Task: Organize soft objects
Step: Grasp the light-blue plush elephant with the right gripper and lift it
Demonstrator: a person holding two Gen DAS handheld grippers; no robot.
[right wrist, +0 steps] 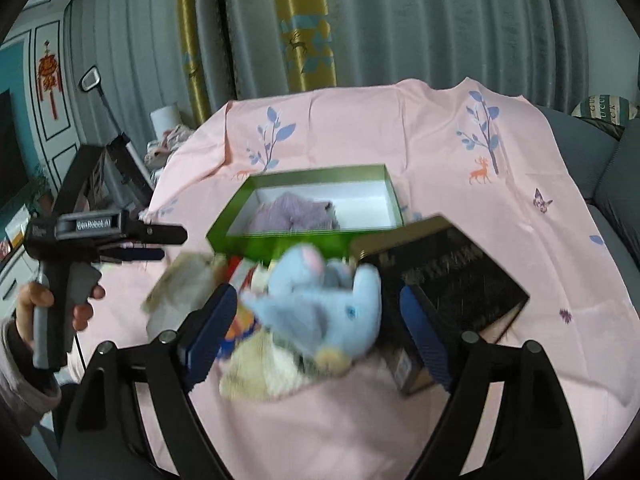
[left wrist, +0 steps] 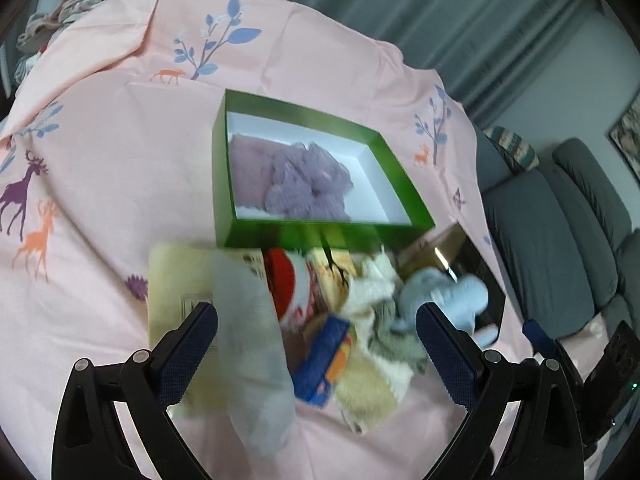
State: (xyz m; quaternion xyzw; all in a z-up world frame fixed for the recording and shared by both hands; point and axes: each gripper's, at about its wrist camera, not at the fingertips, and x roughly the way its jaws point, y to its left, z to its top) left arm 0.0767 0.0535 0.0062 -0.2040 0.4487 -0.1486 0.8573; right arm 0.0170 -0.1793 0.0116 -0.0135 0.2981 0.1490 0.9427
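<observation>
Soft light, possibly motion-blurred foreground.

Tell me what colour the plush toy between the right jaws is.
Light blue, with a pink patch near its top; the plush toy shows best in the right wrist view.

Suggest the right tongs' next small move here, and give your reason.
Probably close the right tongs on the blue plush. Their jaws stand open on either side of it, and the green box behind, holding only a purple knit, has room left.
</observation>
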